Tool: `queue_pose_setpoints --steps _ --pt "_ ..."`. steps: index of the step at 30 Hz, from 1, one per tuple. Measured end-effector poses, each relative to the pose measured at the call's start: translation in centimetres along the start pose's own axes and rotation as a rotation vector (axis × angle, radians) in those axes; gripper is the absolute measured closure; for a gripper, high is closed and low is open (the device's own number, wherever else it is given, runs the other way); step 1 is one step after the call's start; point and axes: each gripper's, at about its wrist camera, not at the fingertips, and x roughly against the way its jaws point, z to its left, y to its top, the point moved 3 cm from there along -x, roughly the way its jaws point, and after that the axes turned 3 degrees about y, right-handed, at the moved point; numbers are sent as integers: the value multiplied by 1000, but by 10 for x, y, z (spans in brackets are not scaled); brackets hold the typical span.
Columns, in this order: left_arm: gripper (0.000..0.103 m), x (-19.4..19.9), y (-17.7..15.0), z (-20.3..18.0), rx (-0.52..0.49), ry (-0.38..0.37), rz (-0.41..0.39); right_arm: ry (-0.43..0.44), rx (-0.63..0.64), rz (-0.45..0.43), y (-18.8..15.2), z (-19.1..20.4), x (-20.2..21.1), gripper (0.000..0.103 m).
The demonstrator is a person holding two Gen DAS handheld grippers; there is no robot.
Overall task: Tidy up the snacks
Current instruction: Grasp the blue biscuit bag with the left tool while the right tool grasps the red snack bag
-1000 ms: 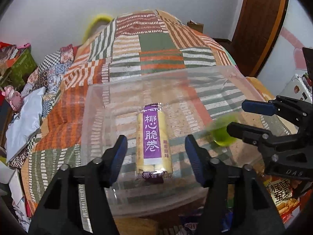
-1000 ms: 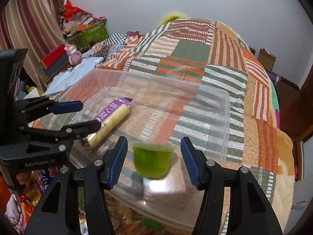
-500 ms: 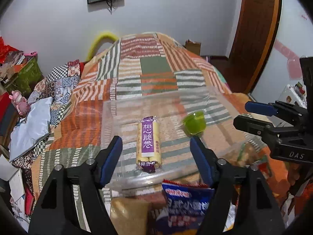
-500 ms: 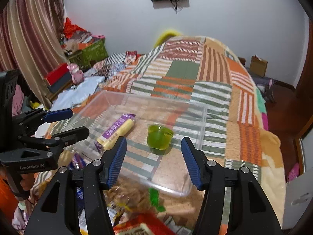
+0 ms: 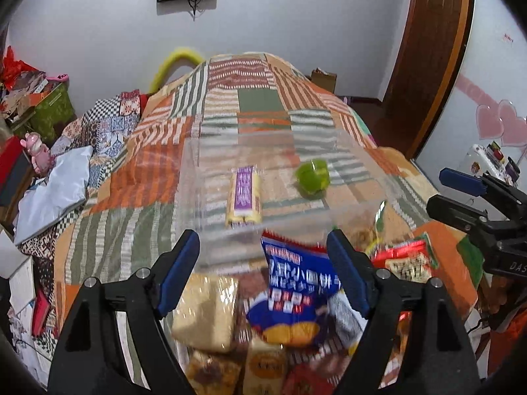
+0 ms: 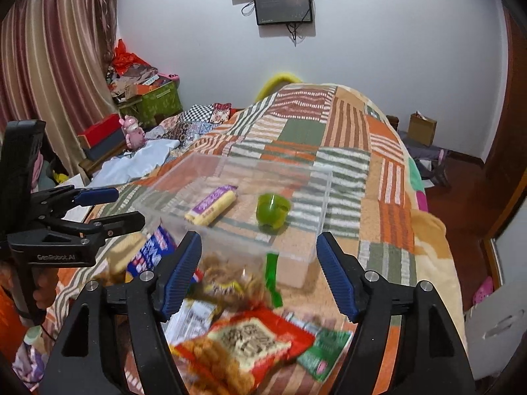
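Note:
A clear plastic bin sits on the bed. Inside it lie a yellow wafer-roll pack with a purple label and a green jelly cup. Nearer to me is a pile of snacks: a blue bag, a red bag and a tan pack. My left gripper hovers over the pile, its jaws opening and gripping nothing. My right gripper is also opening and grips nothing.
A patchwork quilt covers the bed beyond the bin. Boxes, a pink toy and loose cloth crowd the left side. A wooden door stands at the right, and a screen hangs on the far wall.
Both grippers have drawn back and up from the bin, jaws widening. The green cup, blurred between the right fingers before, now rests in the bin. The snack pile has come into view.

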Motion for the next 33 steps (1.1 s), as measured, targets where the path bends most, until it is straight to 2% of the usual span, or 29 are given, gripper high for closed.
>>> queue_pose_setpoints --steps 10,18,27,29,33 --pt "23 -9 -38 -13 -3 -41 67 21 -48 54 -41 -1 -1 34" --pt "24 -28 -53 -23 -21 -47 116 18 -101 134 -73 -10 -18 34" --pt "24 -42 -56 -30 -31 -53 133 23 -118 140 -80 -8 -19 32" --pt "25 -44 -56 -30 -34 -49 134 31 -128 134 -79 -7 -16 32" --pt "35 -46 -57 -29 -32 -47 134 53 -166 130 -82 -10 -8 32"
